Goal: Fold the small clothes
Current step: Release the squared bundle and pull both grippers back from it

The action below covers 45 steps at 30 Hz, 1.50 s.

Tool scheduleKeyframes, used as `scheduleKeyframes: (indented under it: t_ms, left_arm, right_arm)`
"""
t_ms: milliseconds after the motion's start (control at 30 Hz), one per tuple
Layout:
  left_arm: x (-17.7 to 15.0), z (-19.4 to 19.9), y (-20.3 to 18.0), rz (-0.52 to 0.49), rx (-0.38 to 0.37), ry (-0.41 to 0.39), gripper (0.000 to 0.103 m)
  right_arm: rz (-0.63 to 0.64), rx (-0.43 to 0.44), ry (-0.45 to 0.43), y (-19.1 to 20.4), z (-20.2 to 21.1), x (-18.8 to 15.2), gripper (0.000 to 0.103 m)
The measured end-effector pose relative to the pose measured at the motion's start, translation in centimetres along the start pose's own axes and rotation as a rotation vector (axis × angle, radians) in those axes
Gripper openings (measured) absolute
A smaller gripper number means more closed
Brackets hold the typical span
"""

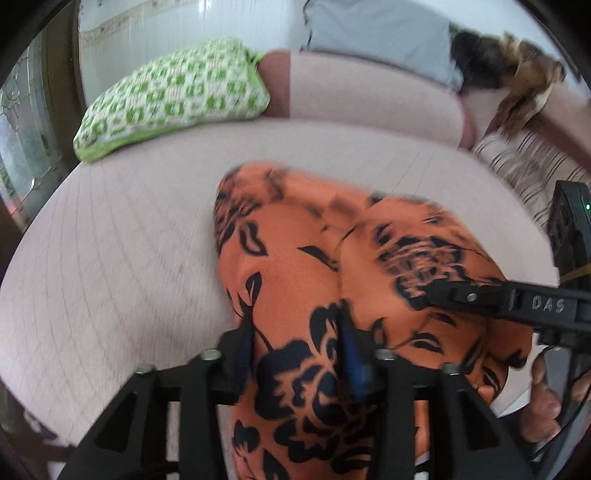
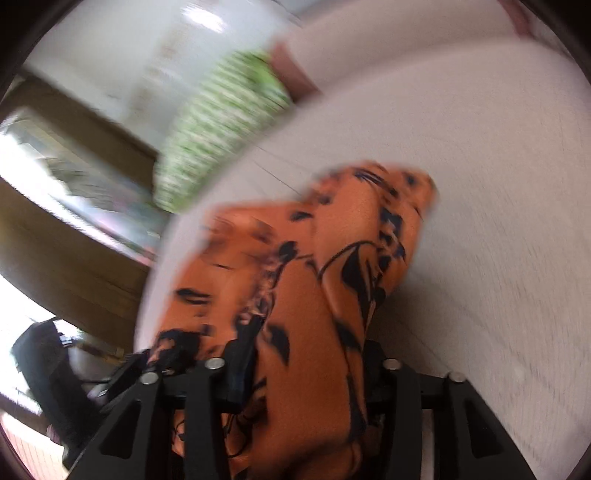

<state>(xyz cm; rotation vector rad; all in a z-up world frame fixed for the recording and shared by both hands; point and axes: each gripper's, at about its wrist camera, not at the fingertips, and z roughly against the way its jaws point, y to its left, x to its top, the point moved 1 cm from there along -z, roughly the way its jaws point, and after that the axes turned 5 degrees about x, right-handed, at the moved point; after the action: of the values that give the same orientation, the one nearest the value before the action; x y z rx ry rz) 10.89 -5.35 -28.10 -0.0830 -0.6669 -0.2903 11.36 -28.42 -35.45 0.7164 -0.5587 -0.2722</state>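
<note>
An orange garment with black floral print point(image 1: 332, 266) hangs bunched over the pale pink bed sheet point(image 1: 118, 258). My left gripper point(image 1: 295, 339) is shut on its near edge, cloth pinched between the blue-padded fingers point(image 1: 351, 354). The right gripper reaches in from the right in the left wrist view point(image 1: 461, 295), its finger pressed on the cloth. In the right wrist view my right gripper point(image 2: 306, 354) is shut on the same garment point(image 2: 303, 280), which drapes up and away over the sheet point(image 2: 480, 203). That view is motion-blurred.
A green and white patterned pillow point(image 1: 170, 96) lies at the back left of the bed. A grey cloth point(image 1: 380, 33) and a dark and brown bundle point(image 1: 509, 70) lie at the back right. A striped cloth point(image 1: 524, 166) lies at the right edge. A wooden door frame point(image 2: 74, 206) stands left.
</note>
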Motion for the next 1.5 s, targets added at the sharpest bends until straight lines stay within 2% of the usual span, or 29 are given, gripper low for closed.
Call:
scheduleKeyframes:
  t_ms: [33,100,167,233,300,467,600,833,1200,1233,1300,1500]
  left_arm:
    - [-0.1,0.3,0.2,0.005,0.014,-0.004,0.056]
    - [-0.2,2.2,0.4,0.002,0.054,-0.042,0.059]
    - [-0.3,4.0,0.5,-0.014,0.104,-0.08,0.067]
    - [-0.4,6.4,0.8,-0.034,0.145,-0.134,0.069]
    - [-0.3,8.1,1.3,-0.034,0.168,-0.155,0.072]
    - [0.3,11.6,2.5,0.012,0.19,-0.188,0.075]
    - [1.0,14.4,3.1,0.032,0.232,-0.227,0.077]
    - [1.9,18.2,3.4,0.064,0.244,-0.291,0.082]
    - [2.6,20.7,3.5,0.087,0.297,-0.32,0.084]
    - [2.6,20.8,3.5,0.089,0.317,-0.324,0.085]
    - [2.6,21.0,3.5,0.084,0.357,-0.334,0.095]
    - [2.5,22.0,3.6,0.075,0.381,-0.358,0.095]
  right_arm:
    - [-0.028,-0.02,0.019,-0.6,-0.3,-0.2,0.064]
    - [-0.045,-0.02,-0.009,-0.7,1.1,-0.4,0.064]
    - [-0.004,-0.035,-0.072,0.3,3.4,-0.6,0.064]
    - [0.039,-0.039,-0.115,1.4,5.4,-1.0,0.064]
    - [0.094,-0.063,-0.167,2.9,7.6,-1.4,0.064]
    - [0.192,-0.073,-0.213,6.8,10.7,-3.0,0.064]
    - [0.267,-0.155,-0.213,10.2,11.4,-4.3,0.064]
    - [0.335,-0.228,-0.228,13.6,12.5,-5.6,0.064]
    - [0.359,-0.228,-0.287,15.2,14.3,-5.6,0.064]
    - [0.36,-0.225,-0.286,15.2,14.3,-5.6,0.064]
    - [0.359,-0.22,-0.288,15.3,14.3,-5.5,0.064]
    - [0.361,-0.215,-0.296,15.6,14.5,-5.6,0.064]
